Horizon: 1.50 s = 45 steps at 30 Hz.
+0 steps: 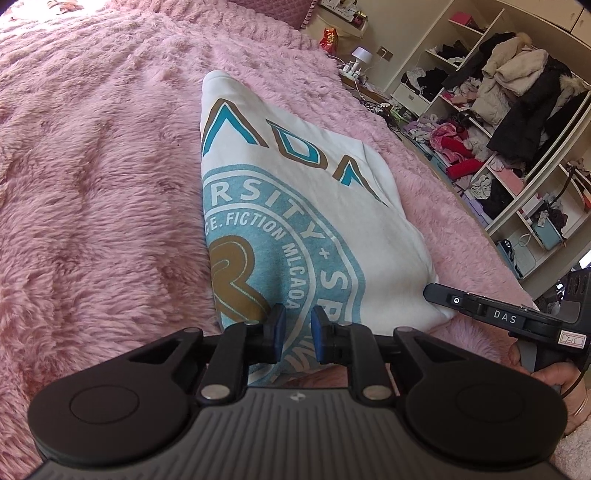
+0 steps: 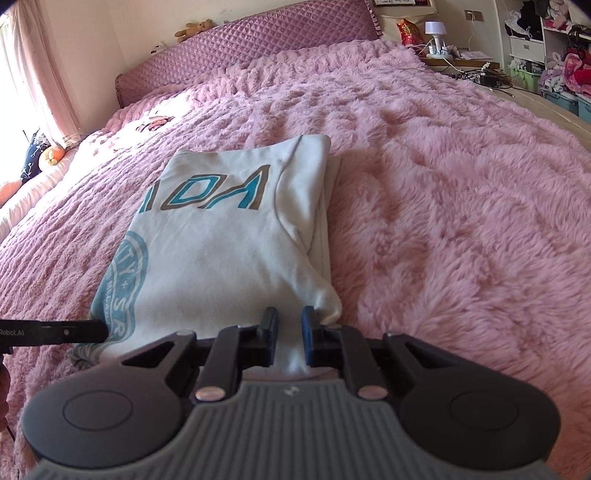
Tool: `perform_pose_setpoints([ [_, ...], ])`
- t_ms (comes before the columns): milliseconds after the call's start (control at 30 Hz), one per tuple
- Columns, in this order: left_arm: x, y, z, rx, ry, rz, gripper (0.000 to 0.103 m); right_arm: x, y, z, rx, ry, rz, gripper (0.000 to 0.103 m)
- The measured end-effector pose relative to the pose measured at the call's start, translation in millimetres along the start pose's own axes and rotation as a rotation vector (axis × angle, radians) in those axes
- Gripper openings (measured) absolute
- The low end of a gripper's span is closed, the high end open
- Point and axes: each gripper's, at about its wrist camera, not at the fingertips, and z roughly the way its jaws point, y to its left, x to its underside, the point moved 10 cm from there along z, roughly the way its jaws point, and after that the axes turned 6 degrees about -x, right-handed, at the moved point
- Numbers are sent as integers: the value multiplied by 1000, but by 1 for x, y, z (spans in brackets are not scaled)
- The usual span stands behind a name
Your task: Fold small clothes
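Observation:
A white shirt point(image 1: 306, 206) with a light-blue round print and teal letters lies folded into a long strip on the pink furry bed cover; it also shows in the right wrist view point(image 2: 221, 251). My left gripper point(image 1: 298, 332) is over the shirt's near hem, its blue pads a small gap apart with printed cloth between them. My right gripper point(image 2: 290, 336) is at the near right corner of the shirt, pads a small gap apart with white cloth between them. The right gripper point(image 1: 491, 314) shows in the left wrist view, and the left gripper point(image 2: 55, 332) in the right wrist view.
The pink bed cover point(image 2: 461, 184) spreads all around. A purple quilted headboard point(image 2: 258, 48) stands at the far end. A bedside table with a small lamp point(image 2: 434, 31) and open shelves full of clothes point(image 1: 498, 122) stand off the bed's right side.

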Motion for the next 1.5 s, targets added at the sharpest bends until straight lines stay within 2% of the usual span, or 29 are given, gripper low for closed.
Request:
perform_pose_setpoints([
  [100, -8, -6, -7, 5, -15, 19, 22, -4, 3, -2, -2, 8, -16, 9],
  [300, -43, -8, -28, 22, -69, 51, 35, -27, 9, -15, -36, -16, -43, 19],
  [367, -56, -2, -31, 14, -85, 45, 40, -37, 7, -18, -40, -33, -46, 36],
  [400, -63, 4, -30, -1, -94, 44, 41, -46, 4, -19, -39, -44, -42, 38],
  [500, -80, 20, -24, 6, -84, -6, 43, -66, -5, -16, -65, -65, -11, 40],
  [600, -88, 38, -12, 44, -52, -101, 47, -82, -13, -6, -134, -63, 47, 50],
  [767, -90, 60, 15, 76, 1, -209, 47, -90, -32, 22, -195, -29, 173, 51],
  [967, -83, 77, 44, 116, 58, -321, 48, -80, -46, 51, -303, 33, 346, 51],
  [1033, -81, 82, 51, 120, 65, -344, 56, -74, -46, 58, -317, 58, 365, 51],
  [1167, -81, 86, 60, 157, 71, -379, 60, -65, -46, 71, -329, 99, 368, 52],
  [1267, -83, 88, 70, 196, 82, -419, 61, -64, -47, 80, -370, 96, 406, 54],
  [1367, -89, 80, 81, 228, 87, -447, 72, -68, -44, 91, -401, 86, 440, 58],
  [1467, -95, 68, 95, 221, 94, -422, 74, -72, -39, 102, -413, 67, 469, 59],
  [1500, -96, 64, 98, 211, 93, -404, 79, -74, -36, 106, -418, 64, 484, 59],
])
